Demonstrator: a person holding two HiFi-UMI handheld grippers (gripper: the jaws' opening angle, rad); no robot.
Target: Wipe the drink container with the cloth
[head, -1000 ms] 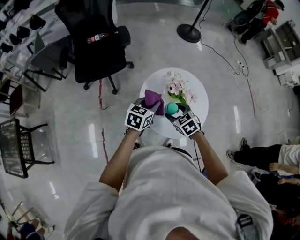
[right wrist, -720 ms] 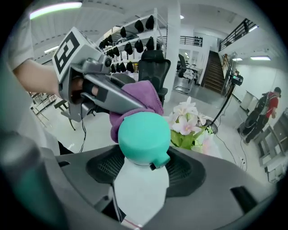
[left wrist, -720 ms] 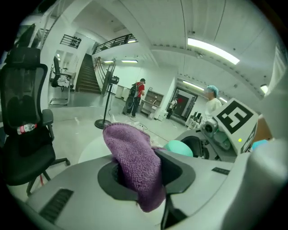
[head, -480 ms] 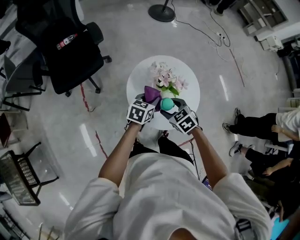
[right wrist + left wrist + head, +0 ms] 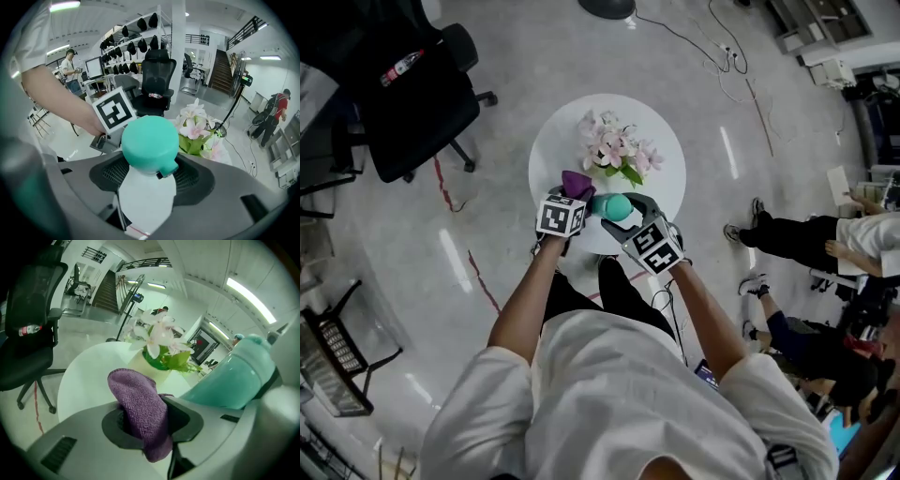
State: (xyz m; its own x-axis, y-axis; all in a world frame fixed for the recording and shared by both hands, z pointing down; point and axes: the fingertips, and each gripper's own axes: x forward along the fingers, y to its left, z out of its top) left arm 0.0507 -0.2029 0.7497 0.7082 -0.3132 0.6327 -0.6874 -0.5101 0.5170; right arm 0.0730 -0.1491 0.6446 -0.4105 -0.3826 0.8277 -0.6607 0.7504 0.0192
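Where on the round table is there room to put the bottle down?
Bare white table shows left of the flowers up to the rim, and again right of them. The near edge is crowded: left tongs with the purple cloth, right tongs with the bottle.

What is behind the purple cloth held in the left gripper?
A pale vase of pink-white flowers on the round white table; the cloth covers part of the vase's base.
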